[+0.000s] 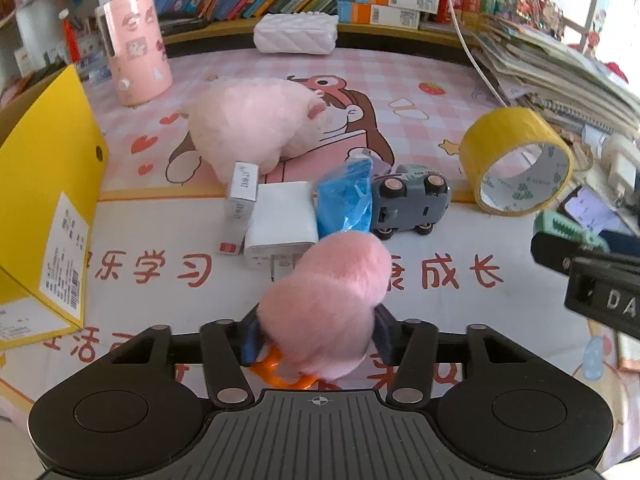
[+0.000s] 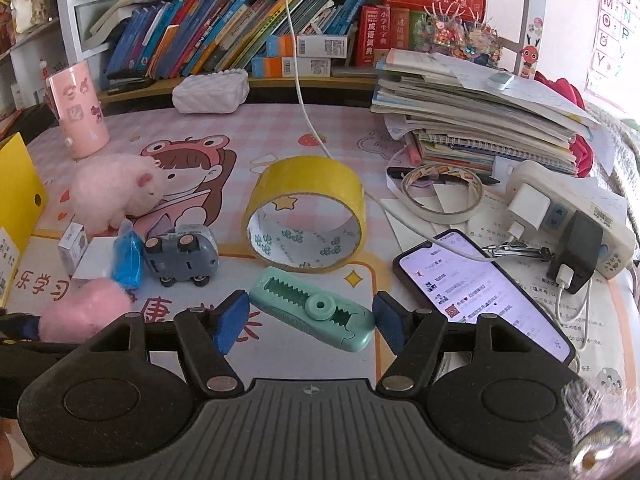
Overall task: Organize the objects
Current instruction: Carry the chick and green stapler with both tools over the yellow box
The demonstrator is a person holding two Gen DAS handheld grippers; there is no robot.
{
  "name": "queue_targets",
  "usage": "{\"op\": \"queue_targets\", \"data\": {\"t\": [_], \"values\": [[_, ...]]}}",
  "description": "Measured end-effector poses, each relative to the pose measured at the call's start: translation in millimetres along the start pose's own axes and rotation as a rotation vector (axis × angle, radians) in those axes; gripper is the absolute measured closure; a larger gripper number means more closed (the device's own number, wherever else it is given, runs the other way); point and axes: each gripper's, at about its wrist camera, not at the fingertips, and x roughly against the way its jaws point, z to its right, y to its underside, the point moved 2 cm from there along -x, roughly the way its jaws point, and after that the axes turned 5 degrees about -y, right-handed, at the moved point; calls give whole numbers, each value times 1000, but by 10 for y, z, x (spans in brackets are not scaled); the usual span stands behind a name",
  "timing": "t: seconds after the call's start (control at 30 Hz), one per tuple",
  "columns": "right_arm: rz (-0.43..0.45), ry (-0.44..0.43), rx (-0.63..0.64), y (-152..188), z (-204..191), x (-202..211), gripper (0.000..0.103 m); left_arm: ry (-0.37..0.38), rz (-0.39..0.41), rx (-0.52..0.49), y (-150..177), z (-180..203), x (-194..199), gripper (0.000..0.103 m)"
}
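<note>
My left gripper (image 1: 316, 336) is shut on a small pink plush toy (image 1: 332, 300) with an orange part under it, just above the desk mat; the toy also shows in the right wrist view (image 2: 86, 312). Ahead lie a white charger (image 1: 280, 222), a small white box (image 1: 240, 200), a blue packet (image 1: 347, 200), a grey toy car (image 1: 408, 200) and a larger pink plush (image 1: 252, 124). My right gripper (image 2: 308, 320) is open, its blue pads either side of a green correction-tape dispenser (image 2: 316, 306) on the mat. A yellow tape roll (image 2: 306, 216) stands behind it.
A yellow box (image 1: 44, 208) stands at the left. A pink cylinder cup (image 1: 136, 44) and a white pouch (image 1: 296, 34) sit at the back before a bookshelf. A lit phone (image 2: 484, 292), power strip (image 2: 568, 216) and stacked books (image 2: 476, 116) fill the right.
</note>
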Motion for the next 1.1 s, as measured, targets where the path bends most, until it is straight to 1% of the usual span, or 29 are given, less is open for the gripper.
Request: {"op": "queue_targets", "data": {"t": [0.07,0.33,0.57,0.73,0.9,1.1], "values": [[-6,-2,4,8,-29,-3,37,12,3,28,8,-54,34,56],[1,-18,18,60,-267,96,37,51,93,80,84,-335,341,56],[-3,-51,49,176,-667,248,37,36,114,130,314,-750,556,56],[-5,-85,75,266,-1088,382,37,2,127,181,533,-1199,761,56],[-27,-154,126,403,-1627,488,37,-50,138,246,787,-1692,986,56],[-38,-228,182,584,-2211,617,37,-104,146,302,1064,-2166,1214,56]]}}
